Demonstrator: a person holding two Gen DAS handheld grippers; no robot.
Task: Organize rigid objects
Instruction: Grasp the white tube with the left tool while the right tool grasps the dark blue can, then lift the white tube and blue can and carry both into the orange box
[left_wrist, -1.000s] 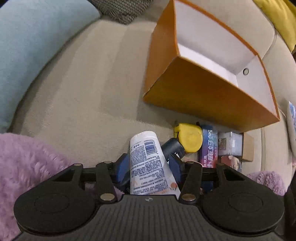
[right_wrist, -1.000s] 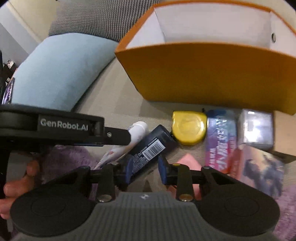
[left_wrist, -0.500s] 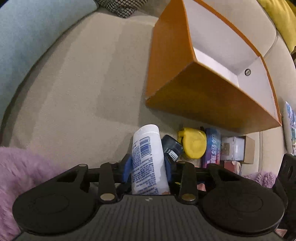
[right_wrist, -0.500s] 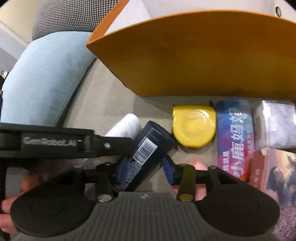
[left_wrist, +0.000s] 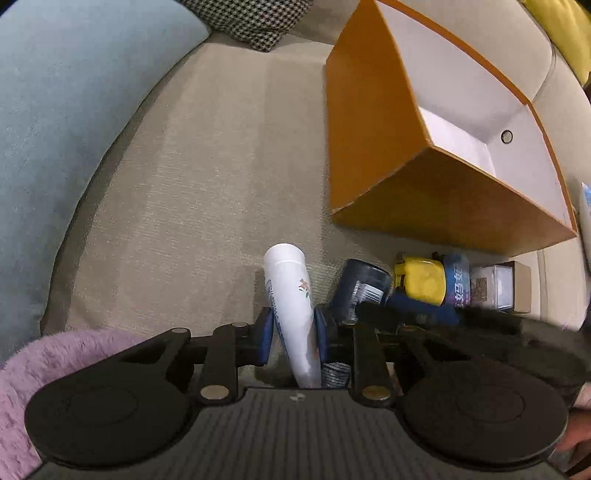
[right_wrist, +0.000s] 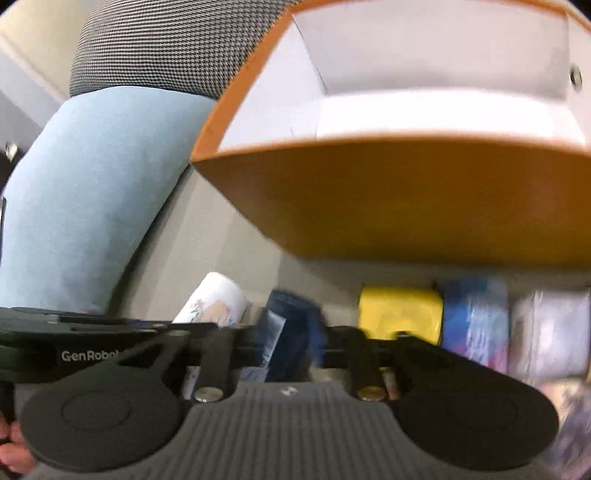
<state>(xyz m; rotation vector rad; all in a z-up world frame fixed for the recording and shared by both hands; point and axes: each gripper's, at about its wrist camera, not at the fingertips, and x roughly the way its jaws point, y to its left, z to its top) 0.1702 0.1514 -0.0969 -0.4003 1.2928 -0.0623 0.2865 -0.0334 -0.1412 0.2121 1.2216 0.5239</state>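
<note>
Left wrist view: the white plastic tube with a small flower print (left_wrist: 291, 295) sits low at centre between the closing blue pads of the left hand-held gripper (left_wrist: 293, 332), which pinch it. Beside it, the right hand-held gripper (right_wrist: 291, 339) closes around the dark navy bottle (right_wrist: 291, 321); contact is blurred. Grasping seems underway; next, lifting both toward the orange cardboard box (left_wrist: 369, 147) at upper right on the beige sofa cushion (left_wrist: 184, 184).

White lettering reading "GenRobo", cut off by the housing in front, is showing on the black arm of the left gripper (right_wrist: 207, 328) at the lower left of the right wrist view. A barcode label is showing on the dark blue bottle (left_wrist: 364, 286), its digits too small to read. Large white Chinese characters are running down the blue packet (left_wrist: 458, 280), lower right of the left wrist view.
</note>
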